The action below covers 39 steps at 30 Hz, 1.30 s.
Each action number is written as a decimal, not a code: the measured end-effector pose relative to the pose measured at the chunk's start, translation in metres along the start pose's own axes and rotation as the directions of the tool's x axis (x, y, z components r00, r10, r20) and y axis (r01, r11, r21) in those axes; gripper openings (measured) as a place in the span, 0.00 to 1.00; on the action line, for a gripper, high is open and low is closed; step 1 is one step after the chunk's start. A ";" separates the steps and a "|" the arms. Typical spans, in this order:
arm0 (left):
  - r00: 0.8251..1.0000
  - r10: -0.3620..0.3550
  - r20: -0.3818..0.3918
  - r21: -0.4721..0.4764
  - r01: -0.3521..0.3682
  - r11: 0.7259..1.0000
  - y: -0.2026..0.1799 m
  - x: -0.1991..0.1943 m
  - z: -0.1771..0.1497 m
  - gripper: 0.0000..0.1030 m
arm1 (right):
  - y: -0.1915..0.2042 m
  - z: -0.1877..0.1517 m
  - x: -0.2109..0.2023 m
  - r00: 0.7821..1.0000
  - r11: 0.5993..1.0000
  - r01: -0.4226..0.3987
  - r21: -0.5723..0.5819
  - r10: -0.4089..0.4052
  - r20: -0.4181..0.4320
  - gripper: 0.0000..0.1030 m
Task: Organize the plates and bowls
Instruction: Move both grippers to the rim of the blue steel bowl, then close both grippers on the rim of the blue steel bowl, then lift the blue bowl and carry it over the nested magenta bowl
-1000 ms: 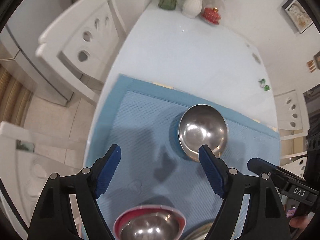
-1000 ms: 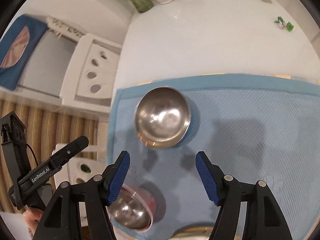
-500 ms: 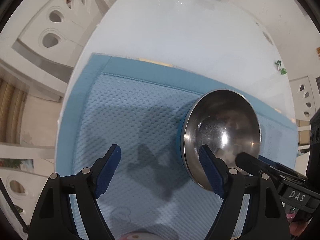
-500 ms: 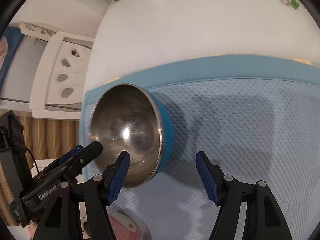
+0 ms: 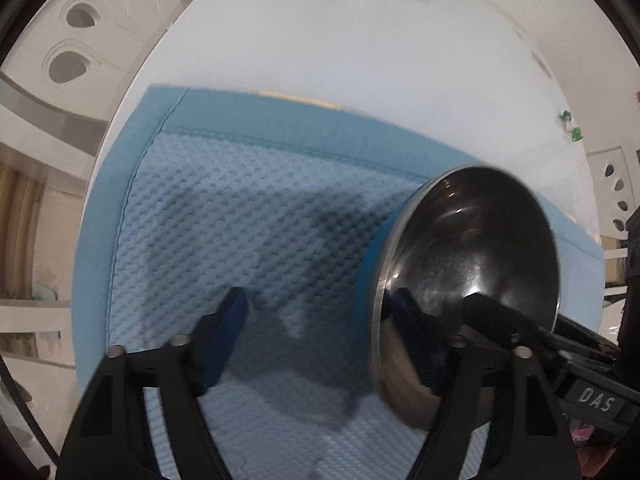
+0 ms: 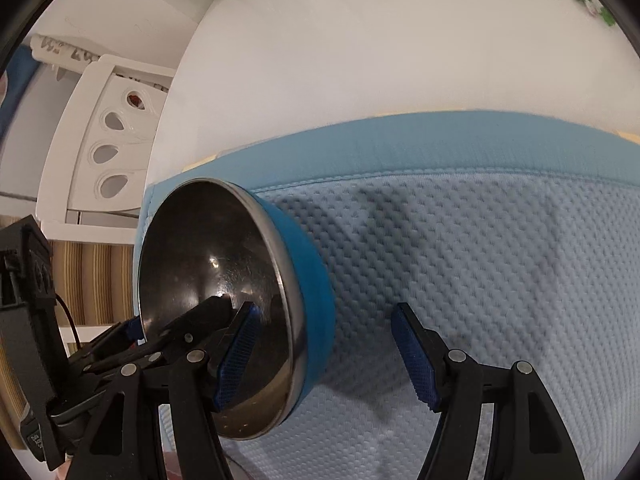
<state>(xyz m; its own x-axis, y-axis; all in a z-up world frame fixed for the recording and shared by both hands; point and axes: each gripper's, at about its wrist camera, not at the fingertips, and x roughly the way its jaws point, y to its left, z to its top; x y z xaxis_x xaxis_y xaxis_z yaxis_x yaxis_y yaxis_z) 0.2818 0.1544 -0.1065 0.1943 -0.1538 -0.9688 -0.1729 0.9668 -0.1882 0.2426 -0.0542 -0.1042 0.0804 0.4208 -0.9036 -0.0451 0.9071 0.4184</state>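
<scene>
A steel bowl (image 5: 480, 248) with a blue outer wall sits on the blue mat (image 5: 240, 220). My left gripper (image 5: 320, 308) straddles its left rim: the right finger is inside the bowl and the left finger stands over the mat. Its jaws are closing, but the left pad is still clear of the wall. In the right wrist view the same bowl (image 6: 208, 248) has my right gripper (image 6: 324, 312) astride its right rim. There the left finger is inside and the right finger is off the wall, over the mat (image 6: 480, 260). Neither gripper pinches the bowl.
The mat lies on a white table (image 5: 360, 60) with bare surface beyond it. White chairs (image 5: 80, 40) (image 6: 108, 152) stand at the table's left edge. A small green item (image 5: 572, 128) lies far right on the table.
Both grippers sank onto the steel bowl, and each now has one finger inside it. The left jaws narrowed. The pink bowl dropped out of view.
</scene>
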 end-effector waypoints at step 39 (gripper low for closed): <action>0.992 -0.051 0.116 -0.014 0.053 0.999 -0.002 -0.112 -0.033 0.12 | 0.056 -0.052 -0.092 0.998 0.998 -0.048 -0.041 0.049 0.026 0.15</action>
<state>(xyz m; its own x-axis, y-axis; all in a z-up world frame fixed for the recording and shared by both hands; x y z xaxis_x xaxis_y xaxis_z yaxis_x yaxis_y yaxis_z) 0.2281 0.1631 -0.0030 0.3133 -0.1780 -0.9328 -0.1755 0.9545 -0.2411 0.1805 -0.0426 -0.0028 0.1035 0.4647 -0.8794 -0.0901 0.8849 0.4570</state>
